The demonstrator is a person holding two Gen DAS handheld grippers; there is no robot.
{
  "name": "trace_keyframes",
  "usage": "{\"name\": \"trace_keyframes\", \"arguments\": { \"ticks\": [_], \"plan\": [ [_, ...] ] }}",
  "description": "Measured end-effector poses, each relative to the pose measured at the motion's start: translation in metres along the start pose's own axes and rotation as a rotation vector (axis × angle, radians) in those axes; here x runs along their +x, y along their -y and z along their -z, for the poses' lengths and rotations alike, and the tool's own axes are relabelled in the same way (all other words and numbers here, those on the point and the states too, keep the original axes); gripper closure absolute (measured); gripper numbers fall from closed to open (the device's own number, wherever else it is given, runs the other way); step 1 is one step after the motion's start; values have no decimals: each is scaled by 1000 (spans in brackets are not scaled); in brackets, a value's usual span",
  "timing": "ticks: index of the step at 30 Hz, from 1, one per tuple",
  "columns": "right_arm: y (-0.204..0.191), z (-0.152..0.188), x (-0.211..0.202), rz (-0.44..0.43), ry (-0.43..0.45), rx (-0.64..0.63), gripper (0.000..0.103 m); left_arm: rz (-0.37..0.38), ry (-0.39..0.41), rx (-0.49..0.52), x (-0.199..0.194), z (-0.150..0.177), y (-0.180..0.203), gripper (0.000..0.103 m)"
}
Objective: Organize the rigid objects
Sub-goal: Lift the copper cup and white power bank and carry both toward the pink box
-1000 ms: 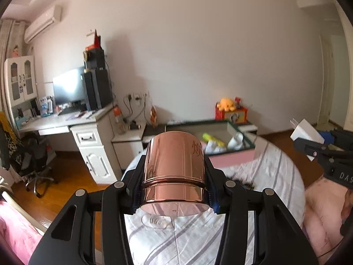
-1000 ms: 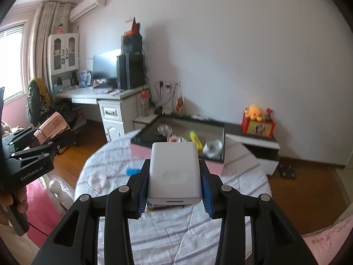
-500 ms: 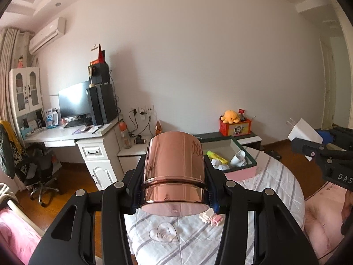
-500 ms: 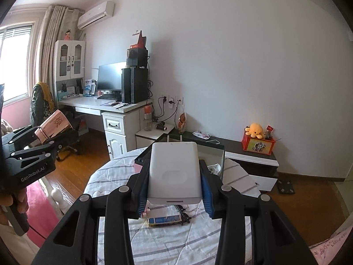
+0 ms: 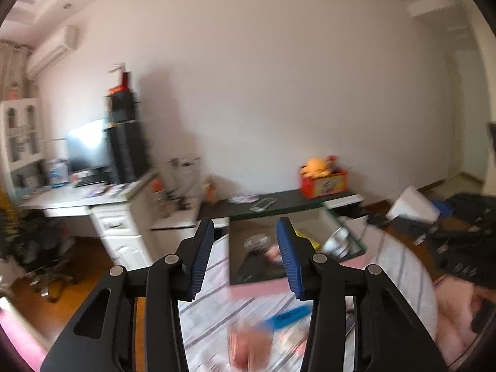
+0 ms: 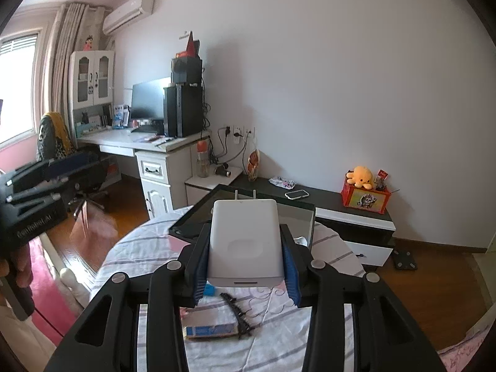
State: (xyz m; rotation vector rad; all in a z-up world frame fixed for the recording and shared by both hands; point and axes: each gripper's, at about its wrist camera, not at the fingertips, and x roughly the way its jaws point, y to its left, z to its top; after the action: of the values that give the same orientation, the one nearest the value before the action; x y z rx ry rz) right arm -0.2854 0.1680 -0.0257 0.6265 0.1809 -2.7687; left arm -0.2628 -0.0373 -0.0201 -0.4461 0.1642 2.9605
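The open green-rimmed box point(image 5: 347, 255) on the striped table already has a few small things inside, so some tidying looks done. More is left: a blue flat piece point(image 5: 288, 315) and a black comb point(image 6: 237, 311) lie on the cloth.

The left claw point(image 5: 245, 257) has nothing between its jaws, which are closing. A blurry shiny pink-copper cup point(image 5: 248, 345) sits low in the frame, below it.

The right claw point(image 6: 246, 257) squeezes a white plastic charger block point(image 6: 246, 241), mid-frame, in front of the box.

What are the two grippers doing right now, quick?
Left gripper: nothing between its fingers, jaws closing; a blurred copper cup shows below it.
Right gripper: shut on the white charger.
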Motion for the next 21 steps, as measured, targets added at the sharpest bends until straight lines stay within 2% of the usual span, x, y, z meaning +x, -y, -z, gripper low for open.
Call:
{"name": "trace_keyframes", "arguments": {
  "ticks": [2, 3, 4, 7, 9, 11, 12, 13, 17, 21],
  "plan": [
    [5, 1, 20, -7, -20, 4, 62, 80, -49, -13, 35, 8, -2, 66],
    [8, 4, 33, -14, -39, 9, 62, 128, -96, -56, 59, 21, -5, 70],
    [11, 9, 46, -23, -63, 17, 62, 109, -163, -63, 75, 32, -6, 76],
    [16, 30, 74, -33, -125, 30, 62, 125, -259, -111, 101, 68, -13, 76],
    [20, 41, 86, -54, -157, 51, 62, 124, -305, -132, 108, 88, -19, 71],
    [22, 50, 95, -62, -182, 57, 62, 103, -307, -142, 102, 105, -26, 66],
    [22, 55, 99, -71, -188, 71, 62, 94, -307, -166, 100, 112, -32, 50],
    [24, 57, 102, -76, -194, 76, 62, 79, -310, -181, 98, 120, -37, 40],
    [21, 64, 109, -91, -217, 80, 62, 2, -363, -183, 106, 142, -52, 37],
    [16, 69, 109, -99, -226, 85, 62, -13, -395, -164, 111, 159, -61, 31]
  ]
}}
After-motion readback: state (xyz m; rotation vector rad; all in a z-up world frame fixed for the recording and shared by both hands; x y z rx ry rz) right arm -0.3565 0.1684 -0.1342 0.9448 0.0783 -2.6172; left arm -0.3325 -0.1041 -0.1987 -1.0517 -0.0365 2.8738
